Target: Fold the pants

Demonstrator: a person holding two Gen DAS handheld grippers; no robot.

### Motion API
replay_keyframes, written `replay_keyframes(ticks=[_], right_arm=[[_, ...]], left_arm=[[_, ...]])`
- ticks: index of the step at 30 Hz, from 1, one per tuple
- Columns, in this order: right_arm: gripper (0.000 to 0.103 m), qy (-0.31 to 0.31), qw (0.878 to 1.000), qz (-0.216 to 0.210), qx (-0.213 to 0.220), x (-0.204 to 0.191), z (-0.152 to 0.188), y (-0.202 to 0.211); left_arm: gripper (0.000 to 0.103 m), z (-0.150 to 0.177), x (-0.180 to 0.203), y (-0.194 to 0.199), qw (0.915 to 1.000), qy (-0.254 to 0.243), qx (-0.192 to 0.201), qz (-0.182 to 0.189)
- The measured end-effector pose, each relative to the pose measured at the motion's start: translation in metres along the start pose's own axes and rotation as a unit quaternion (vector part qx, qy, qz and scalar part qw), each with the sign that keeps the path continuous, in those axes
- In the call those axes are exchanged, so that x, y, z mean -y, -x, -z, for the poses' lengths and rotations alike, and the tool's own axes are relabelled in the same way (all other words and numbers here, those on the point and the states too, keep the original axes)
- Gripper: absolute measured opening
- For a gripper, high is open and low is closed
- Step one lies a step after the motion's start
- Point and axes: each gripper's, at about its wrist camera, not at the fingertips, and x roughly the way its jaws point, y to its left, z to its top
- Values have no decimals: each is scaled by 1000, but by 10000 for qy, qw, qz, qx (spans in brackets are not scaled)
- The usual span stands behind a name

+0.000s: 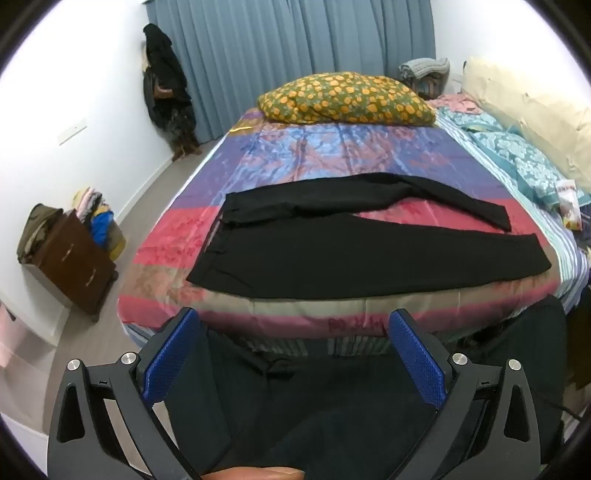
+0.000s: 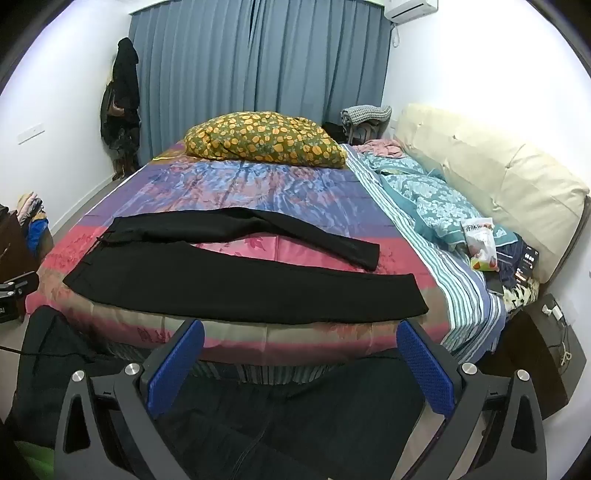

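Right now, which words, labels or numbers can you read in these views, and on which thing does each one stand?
None reads clearly.
Snack bag: print at the top, too blurred to quote.
Dark box beside it: small pale marks, illegible.
Bedspread front edge: reddish marks, not readable.
Black pants: no label shows.

The printing on the snack bag [image 2: 480,245] is too small to read. The air conditioner [image 2: 410,8] is cut by the top edge. The dark coats [image 1: 166,79] hide their wall hook.
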Motion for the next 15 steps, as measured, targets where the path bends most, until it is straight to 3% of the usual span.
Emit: replay_keyframes(ticks=[15], right_arm=[[103, 69, 9999, -13, 82, -4, 0, 2]], left_arm=[[102, 10, 10, 3, 9998, -189, 13, 40]])
